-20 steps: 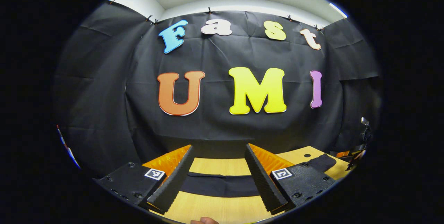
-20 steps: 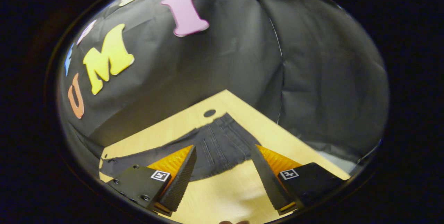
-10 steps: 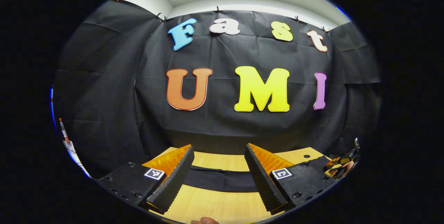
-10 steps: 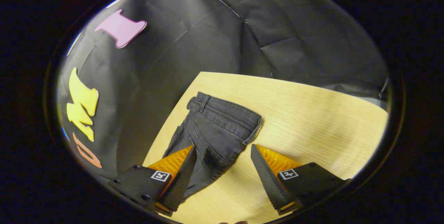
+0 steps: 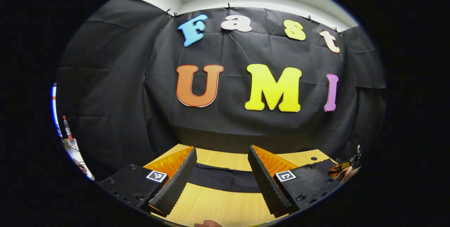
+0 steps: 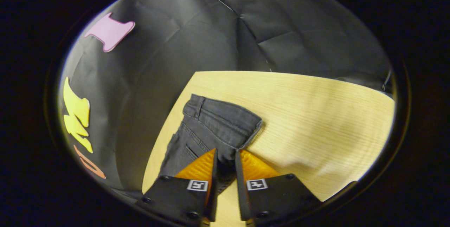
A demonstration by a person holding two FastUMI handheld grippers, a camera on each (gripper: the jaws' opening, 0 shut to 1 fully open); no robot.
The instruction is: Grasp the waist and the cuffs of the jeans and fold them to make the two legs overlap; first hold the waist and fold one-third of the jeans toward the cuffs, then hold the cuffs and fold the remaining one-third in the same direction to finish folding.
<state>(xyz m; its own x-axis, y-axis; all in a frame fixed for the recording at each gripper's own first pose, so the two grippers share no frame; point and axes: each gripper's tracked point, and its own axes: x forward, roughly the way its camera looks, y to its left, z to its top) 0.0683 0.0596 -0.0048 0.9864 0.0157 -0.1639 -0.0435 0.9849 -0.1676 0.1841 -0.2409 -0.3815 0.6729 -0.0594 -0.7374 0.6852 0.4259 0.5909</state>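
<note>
Dark jeans (image 6: 211, 128) are seen spread on a pale wooden table (image 6: 309, 114), lower centre of the right gripper view, with the waistband toward the upper left. The right gripper (image 6: 225, 170) is pictured at the bottom of that frame, its fingers drawn close together with a fold of denim pinched between them. In the left gripper view, the left gripper (image 5: 221, 174) is held with fingers spread wide above the tabletop, a strip of the jeans (image 5: 221, 181) lying between them.
</note>
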